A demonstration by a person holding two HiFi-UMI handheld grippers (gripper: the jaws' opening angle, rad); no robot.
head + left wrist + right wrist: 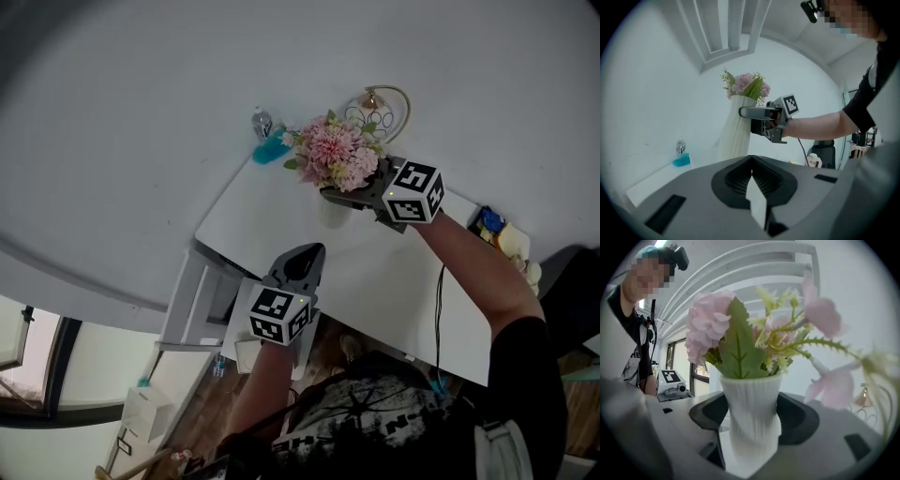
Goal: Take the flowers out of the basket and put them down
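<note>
A bunch of pink flowers [336,155] with green leaves stands in a white ribbed vase [752,427]. My right gripper [345,192] is shut on that vase, one jaw on each side just below its mouth. The left gripper view shows the flowers [747,86] atop the tall vase [736,133], with the right gripper [752,112] clamped near its top. The vase's foot is hidden, so I cannot tell whether it rests on the white table [281,220]. My left gripper [305,261] hovers shut at the table's near edge with nothing in it; its jaws [751,159] meet.
A gold wire basket [380,108] stands behind the flowers at the table's far edge. A small bottle on a blue object [267,145] sits at the far left corner. Yellow and blue items [497,230] lie at the table's right end. A drawer unit [202,300] stands below.
</note>
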